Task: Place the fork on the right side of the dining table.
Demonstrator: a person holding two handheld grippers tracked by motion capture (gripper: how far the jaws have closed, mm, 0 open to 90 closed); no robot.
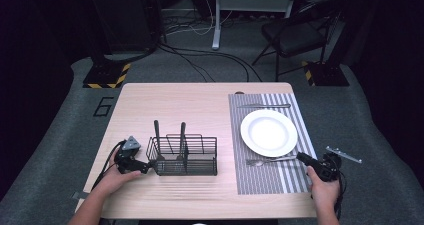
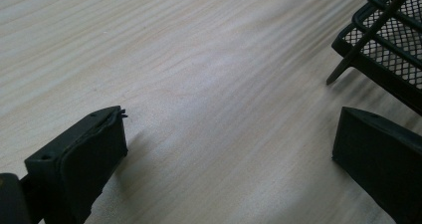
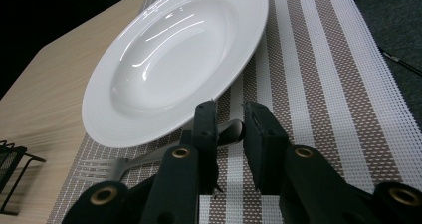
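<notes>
R gripper (image 3: 230, 119) low over mat (image 3: 318, 84), jaws narrowly apart round fork (image 3: 149, 159) handle end, pads not clearly pressing. Fork lies on mat just beside plate (image 3: 169, 59). L gripper (image 2: 224, 149) wide open, empty, next to wire caddy (image 2: 393, 40).

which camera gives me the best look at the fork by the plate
The right gripper view: the fork lies close up on the striped placemat, tines left, handle between the jaws. The high view shows it small, in front of the plate. The left gripper view faces bare table.
</notes>
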